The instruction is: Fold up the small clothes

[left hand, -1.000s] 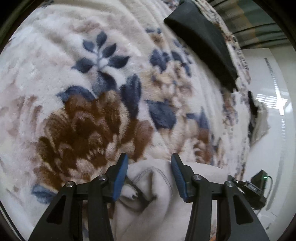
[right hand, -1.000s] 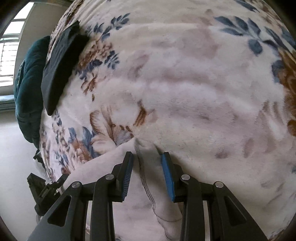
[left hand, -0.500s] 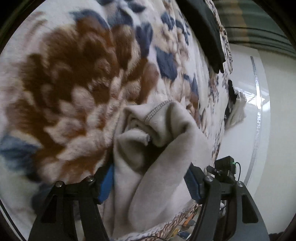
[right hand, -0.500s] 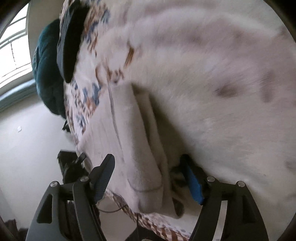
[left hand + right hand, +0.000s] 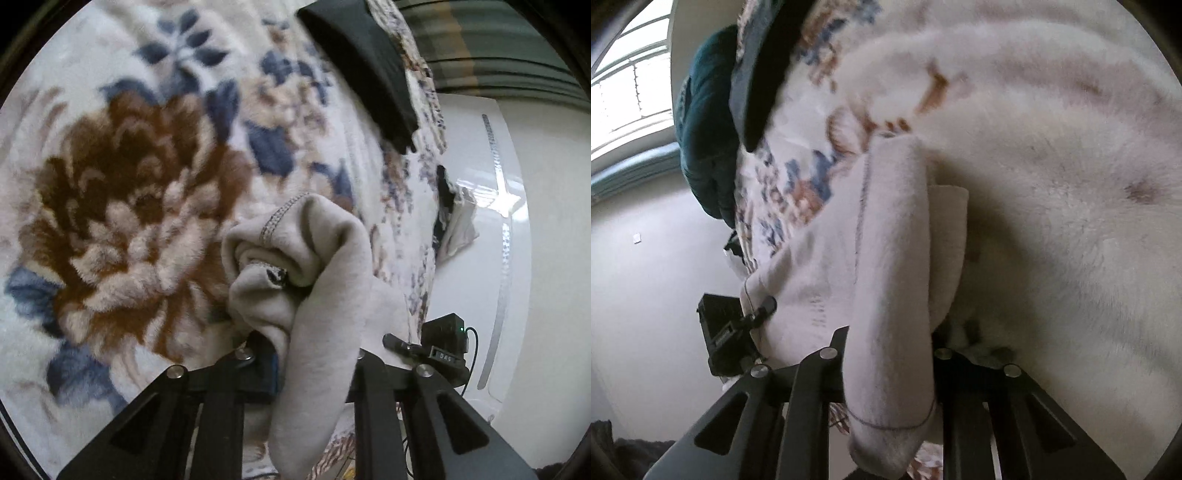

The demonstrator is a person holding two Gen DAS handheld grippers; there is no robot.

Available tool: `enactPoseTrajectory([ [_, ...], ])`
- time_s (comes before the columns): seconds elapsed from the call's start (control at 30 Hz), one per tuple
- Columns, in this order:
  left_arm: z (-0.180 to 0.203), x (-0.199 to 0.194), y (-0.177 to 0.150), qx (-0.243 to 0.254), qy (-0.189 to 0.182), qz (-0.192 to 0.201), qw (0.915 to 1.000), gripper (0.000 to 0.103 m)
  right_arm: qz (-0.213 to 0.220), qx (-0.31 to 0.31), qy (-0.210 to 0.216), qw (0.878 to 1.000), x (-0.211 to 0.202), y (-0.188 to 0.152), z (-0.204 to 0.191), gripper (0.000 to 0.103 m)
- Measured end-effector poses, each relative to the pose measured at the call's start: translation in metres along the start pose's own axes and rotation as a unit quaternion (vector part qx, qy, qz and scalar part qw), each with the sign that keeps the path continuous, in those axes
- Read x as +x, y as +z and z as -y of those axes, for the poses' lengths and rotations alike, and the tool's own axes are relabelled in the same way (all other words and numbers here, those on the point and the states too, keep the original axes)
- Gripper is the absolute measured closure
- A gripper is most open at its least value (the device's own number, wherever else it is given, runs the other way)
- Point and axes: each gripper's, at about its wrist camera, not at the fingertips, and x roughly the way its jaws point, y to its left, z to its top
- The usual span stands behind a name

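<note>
A cream fleece garment [image 5: 317, 295] hangs bunched between the jaws of my left gripper [image 5: 314, 363], which is shut on it; its stitched hem curls at the top. In the right wrist view the same cream garment [image 5: 886, 258] drapes in a thick fold through my right gripper [image 5: 890, 354], which is shut on it. Both grippers hold it lifted over a floral plush blanket [image 5: 129, 203]. The fingertips are hidden by the cloth.
A dark folded garment [image 5: 362, 62] lies at the blanket's far edge, also in the right wrist view [image 5: 757, 74]. A teal cushion [image 5: 701, 122] sits beyond it. A white cloth [image 5: 458, 225] hangs off the bed side. White floor [image 5: 535, 258] lies beside the bed.
Both grippers closed on the cream garment and lifted it off the blanket; it went from lying flat between open jaws to hanging bunched in them.
</note>
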Motion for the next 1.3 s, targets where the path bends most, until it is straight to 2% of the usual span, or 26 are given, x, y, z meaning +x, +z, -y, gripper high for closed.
enactPoseTrajectory([
  [0.2, 0.031, -0.025, 0.021, 0.017, -0.022, 0.016, 0.9995, 0.090, 0.029, -0.015, 0.007, 0.999, -0.021, -0.001, -0.043, 0.086],
  [0.33, 0.054, -0.043, 0.060, 0.031, -0.033, 0.037, 0.9983, 0.090, 0.051, -0.034, 0.010, 0.998, -0.039, 0.016, -0.088, 0.086],
  [0.43, 0.079, -0.056, 0.103, 0.050, -0.041, 0.058, 0.9962, 0.090, 0.067, -0.056, 0.009, 0.996, -0.049, 0.043, -0.129, 0.086],
  [0.67, 0.129, -0.057, 0.227, 0.095, -0.033, 0.105, 0.9893, 0.089, 0.110, -0.104, 0.018, 0.988, -0.055, 0.156, -0.221, 0.086],
  [0.7, 0.133, -0.051, 0.253, 0.102, -0.029, 0.111, 0.9881, 0.089, 0.114, -0.110, 0.016, 0.987, -0.052, 0.180, -0.232, 0.086],
  [0.87, 0.137, -0.010, 0.339, 0.121, 0.002, 0.116, 0.9859, 0.089, 0.124, -0.121, -0.009, 0.985, -0.036, 0.283, -0.259, 0.086],
  [0.93, 0.137, 0.011, 0.359, 0.143, 0.033, 0.110, 0.9831, 0.088, 0.121, -0.123, -0.031, 0.984, -0.025, 0.324, -0.263, 0.086],
  [1.0, 0.132, 0.035, 0.375, 0.160, 0.072, 0.091, 0.9803, 0.087, 0.117, -0.126, -0.055, 0.984, -0.011, 0.347, -0.265, 0.086],
  [1.1, 0.119, 0.054, 0.385, 0.158, 0.104, 0.075, 0.9790, 0.084, 0.109, -0.122, -0.098, 0.982, 0.008, 0.382, -0.259, 0.086],
  [1.17, 0.114, 0.052, 0.387, 0.147, 0.101, 0.074, 0.9811, 0.083, 0.105, -0.120, -0.121, 0.980, 0.017, 0.396, -0.257, 0.083],
  [1.2, 0.114, 0.049, 0.385, 0.144, 0.101, 0.075, 0.9816, 0.079, 0.104, -0.122, -0.130, 0.979, 0.019, 0.399, -0.257, 0.080],
  [1.27, 0.118, 0.044, 0.384, 0.146, 0.123, 0.085, 0.9779, 0.075, 0.109, -0.133, -0.169, 0.971, 0.021, 0.396, -0.261, 0.063],
  [1.3, 0.124, 0.037, 0.378, 0.153, 0.135, 0.105, 0.9734, 0.068, 0.113, -0.135, -0.185, 0.967, 0.022, 0.393, -0.262, 0.046],
])
